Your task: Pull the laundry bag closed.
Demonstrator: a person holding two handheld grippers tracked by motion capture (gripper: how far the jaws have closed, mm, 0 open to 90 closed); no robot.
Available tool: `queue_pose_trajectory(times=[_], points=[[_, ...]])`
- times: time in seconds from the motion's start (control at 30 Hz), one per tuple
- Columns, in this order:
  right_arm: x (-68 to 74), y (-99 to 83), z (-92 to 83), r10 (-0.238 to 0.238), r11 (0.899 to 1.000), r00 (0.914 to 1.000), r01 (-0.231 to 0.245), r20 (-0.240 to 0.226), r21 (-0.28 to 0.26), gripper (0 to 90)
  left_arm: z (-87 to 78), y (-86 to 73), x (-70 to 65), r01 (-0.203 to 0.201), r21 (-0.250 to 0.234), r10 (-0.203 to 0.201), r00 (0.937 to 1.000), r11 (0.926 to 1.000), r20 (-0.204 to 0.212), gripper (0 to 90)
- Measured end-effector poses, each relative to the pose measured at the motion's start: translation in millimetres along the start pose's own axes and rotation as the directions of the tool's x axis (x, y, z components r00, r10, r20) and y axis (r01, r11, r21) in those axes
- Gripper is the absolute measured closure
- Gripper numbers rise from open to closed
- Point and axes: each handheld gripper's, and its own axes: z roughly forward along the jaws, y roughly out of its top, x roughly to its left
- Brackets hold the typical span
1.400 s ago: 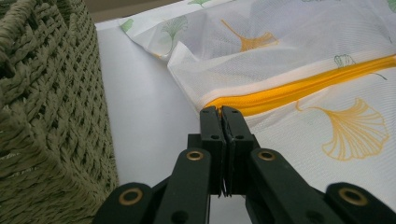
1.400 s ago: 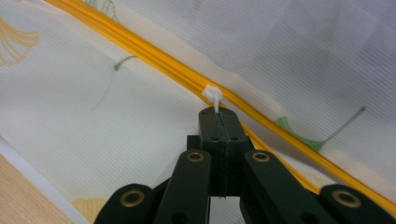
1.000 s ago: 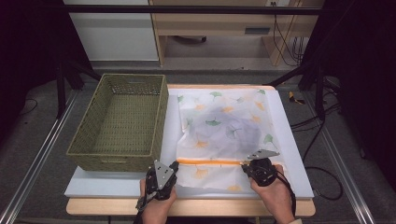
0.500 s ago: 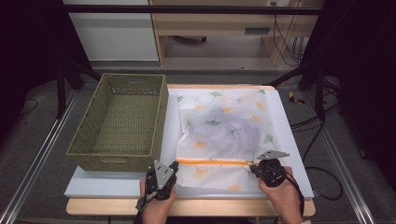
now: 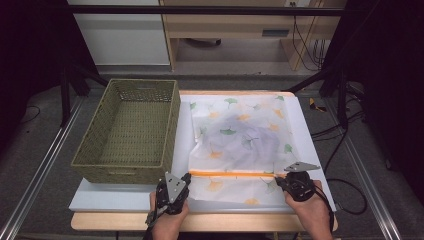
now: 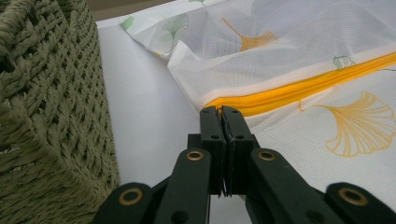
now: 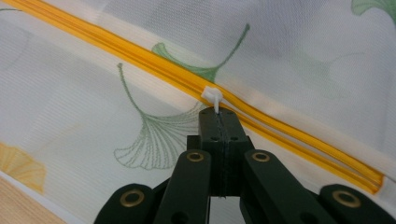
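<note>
Your right gripper point(image 5: 278, 176) has slid rightward along the yellow zipper point(image 5: 231, 173), its jaws pinched shut on the white zipper pull point(image 7: 213, 95). The mesh laundry bag point(image 5: 243, 141) lies flat just right of the wicker basket point(image 5: 131, 130) — your left gripper point(image 5: 187, 176) clamps the bag's edge at the zipper's end nearest that basket.

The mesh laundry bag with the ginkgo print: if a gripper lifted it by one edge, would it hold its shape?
Probably not. The mesh laundry bag lies flat and wrinkled, so it would likely sag. Its see-through weave suggests low weight. The orange zipper looks like its firmest line.
</note>
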Motion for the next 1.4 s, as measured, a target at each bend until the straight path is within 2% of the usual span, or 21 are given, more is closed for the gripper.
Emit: queue_pose_trajectory(times=[0.67, 1.4], points=[[-15.0, -8.9, -7.0, 0.014, 1.000, 0.9997, -0.014, 0.018, -0.012, 90.0, 0.4, -0.6, -0.4, 0.001, 0.002, -0.001, 1.0000, 1.0000, 0.001, 87.8], [-15.1, -11.6, -7.5, 0.010, 1.000, 0.9998, -0.009, 0.019, -0.028, 90.0, 0.9, -0.7, -0.5, 0.001, 0.003, -0.001, 1.0000, 1.0000, -0.001, 87.8]])
